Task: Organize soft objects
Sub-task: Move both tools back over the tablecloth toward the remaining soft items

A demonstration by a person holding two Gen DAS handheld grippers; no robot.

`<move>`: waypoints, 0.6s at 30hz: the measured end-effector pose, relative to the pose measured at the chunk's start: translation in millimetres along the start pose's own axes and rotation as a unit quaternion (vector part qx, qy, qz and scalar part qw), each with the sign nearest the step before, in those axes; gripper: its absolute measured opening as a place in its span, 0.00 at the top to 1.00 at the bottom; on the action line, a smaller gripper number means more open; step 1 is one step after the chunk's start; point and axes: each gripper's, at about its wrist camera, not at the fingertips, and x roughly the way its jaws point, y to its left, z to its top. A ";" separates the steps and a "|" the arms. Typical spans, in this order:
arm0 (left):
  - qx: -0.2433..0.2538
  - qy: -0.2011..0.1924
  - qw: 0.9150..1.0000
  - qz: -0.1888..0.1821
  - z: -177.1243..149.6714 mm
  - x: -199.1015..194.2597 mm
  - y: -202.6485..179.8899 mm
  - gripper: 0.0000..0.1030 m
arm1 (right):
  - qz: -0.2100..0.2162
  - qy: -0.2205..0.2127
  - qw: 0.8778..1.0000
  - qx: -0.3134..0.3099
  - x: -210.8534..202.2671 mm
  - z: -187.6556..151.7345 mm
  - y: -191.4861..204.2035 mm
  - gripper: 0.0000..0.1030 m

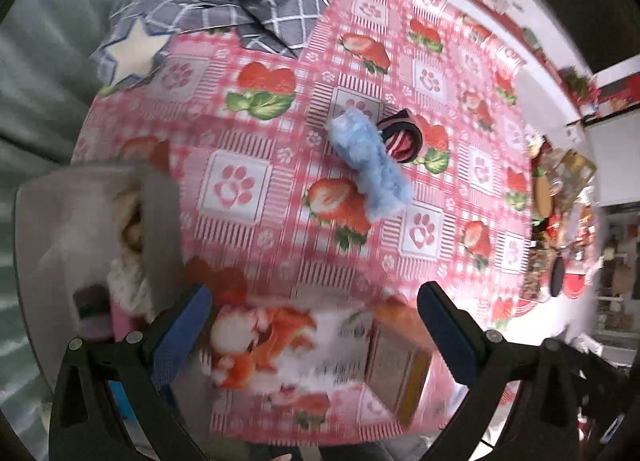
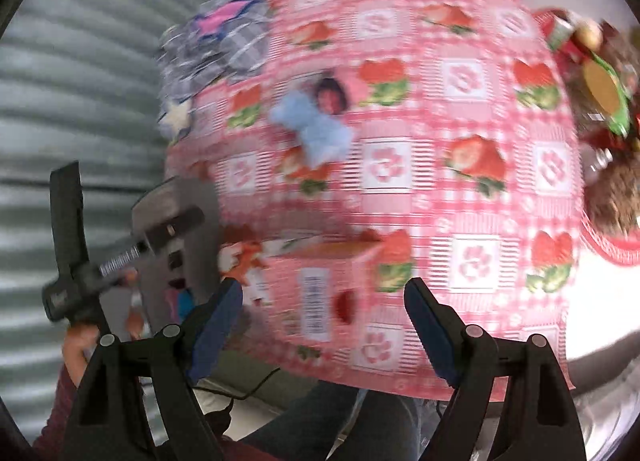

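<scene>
**Both grippers open above the strawberry cloth**

At the far left of the left wrist view stood a grey bin (image 1: 96, 221) at the edge of the table, with pale soft things (image 1: 130, 261) inside it. Next to it, low in the view, the left gripper (image 1: 312, 325) pointed down with its jaws wide apart and nothing between the blue pads (image 1: 180, 337). Under them lay a blurred box (image 1: 320, 357) with orange print. Further up, the pink cloth (image 1: 240, 133) with strawberries covered the table. A grey checked blanket (image 1: 224, 9) with a white star (image 1: 134, 51) lay at the far edge. Near the middle lay a fluffy blue toy (image 1: 370, 165), and a striped hair band (image 1: 400, 139) touched its right side. At the right edge was blurred clutter (image 1: 560, 213).

In the right wrist view, a hand (image 2: 78, 345) at the left held the other gripper's handle. The right gripper (image 2: 324, 325) was also wide open and empty, above the box (image 2: 320, 289). The blue toy (image 2: 312, 129) lay well beyond it, on the cloth.
</scene>
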 end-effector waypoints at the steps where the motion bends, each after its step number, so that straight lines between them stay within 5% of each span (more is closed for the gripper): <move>1: 0.008 0.004 1.000 0.008 8.7 8.9 -8.5 0.00 | -0.002 0.003 1.000 0.009 1.7 1.1 -11.1 0.18; 18: 0.050 0.105 0.992 0.045 90.4 146.1 -75.6 0.00 | -0.021 0.081 0.993 0.077 64.2 35.4 -115.2 0.18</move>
